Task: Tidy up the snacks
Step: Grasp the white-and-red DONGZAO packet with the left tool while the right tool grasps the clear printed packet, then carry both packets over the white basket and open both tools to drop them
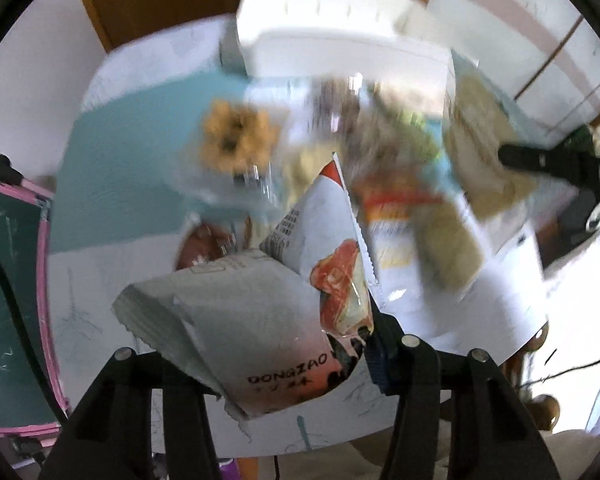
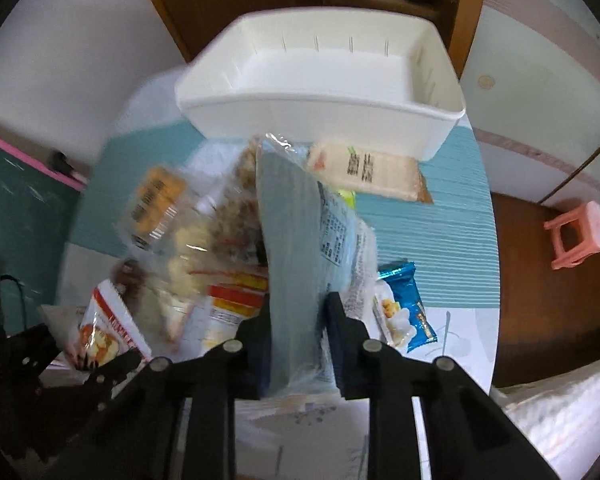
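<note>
My left gripper (image 1: 300,344) is shut on a white and red snack packet (image 1: 260,320) printed DONGZAO, held above the table. My right gripper (image 2: 296,312) is shut on a pale blue snack packet (image 2: 296,248) that stands up between its fingers. A white plastic bin (image 2: 320,120) sits at the far side of the table, open and empty inside; it also shows in the left wrist view (image 1: 340,36). A blurred heap of snack packets (image 2: 204,224) lies between the grippers and the bin. The left gripper with its packet shows at lower left of the right wrist view (image 2: 100,344).
A blue popcorn packet (image 2: 404,312) and a beige packet (image 2: 368,176) lie on the teal and white table (image 2: 440,232). A pink stool (image 2: 580,236) stands on the floor at right. A green chalkboard with pink frame (image 1: 12,280) stands at left.
</note>
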Motion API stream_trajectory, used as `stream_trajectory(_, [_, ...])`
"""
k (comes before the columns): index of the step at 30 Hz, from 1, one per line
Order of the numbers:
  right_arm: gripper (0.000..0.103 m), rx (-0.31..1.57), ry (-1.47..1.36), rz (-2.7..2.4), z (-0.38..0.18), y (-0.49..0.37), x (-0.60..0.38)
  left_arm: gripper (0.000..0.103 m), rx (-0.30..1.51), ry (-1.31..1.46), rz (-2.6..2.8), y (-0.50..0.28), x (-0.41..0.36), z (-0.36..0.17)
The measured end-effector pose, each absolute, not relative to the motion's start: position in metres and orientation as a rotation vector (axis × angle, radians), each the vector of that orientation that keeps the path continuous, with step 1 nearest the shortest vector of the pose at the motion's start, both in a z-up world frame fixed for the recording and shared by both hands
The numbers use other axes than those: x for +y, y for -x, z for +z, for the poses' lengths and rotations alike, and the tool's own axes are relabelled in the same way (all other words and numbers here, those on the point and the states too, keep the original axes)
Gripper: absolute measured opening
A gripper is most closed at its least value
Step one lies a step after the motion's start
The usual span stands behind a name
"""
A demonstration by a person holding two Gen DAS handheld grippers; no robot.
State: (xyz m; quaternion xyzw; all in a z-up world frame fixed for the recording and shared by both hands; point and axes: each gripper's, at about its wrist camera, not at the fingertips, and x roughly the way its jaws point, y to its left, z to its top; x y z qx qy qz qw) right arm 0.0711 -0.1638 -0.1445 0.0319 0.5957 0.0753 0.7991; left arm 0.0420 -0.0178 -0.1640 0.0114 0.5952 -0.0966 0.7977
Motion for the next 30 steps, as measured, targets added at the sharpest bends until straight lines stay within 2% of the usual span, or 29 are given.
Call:
stream_trajectory(10, [0.022, 1.054, -0.298, 0.331, -0.040, -0.078, -0.200, 0.051, 0.995, 0.004, -0.191, -0.069, -0.026, -0.017])
stream_trajectory(15, [0.022, 0.962, -0.363, 0.365, -0.004, -0.109, -0.211, 0.052, 0.908, -0.030, -0.177, -0.110, -0.041, 0.025])
stream_trajectory(21, [0.023, 0.889, -0.398, 0.283, 0.012, -0.155, -0.222, 0.052, 0.890, -0.047, -0.184, -0.191, -0.053, 0.032])
stream_trajectory(30, [0.024, 0.930, -0.334, 0.091, -0.026, -0.231, -0.216, 0.053, 0.981, -0.086, -0.194, -0.280, -0.070, -0.028])
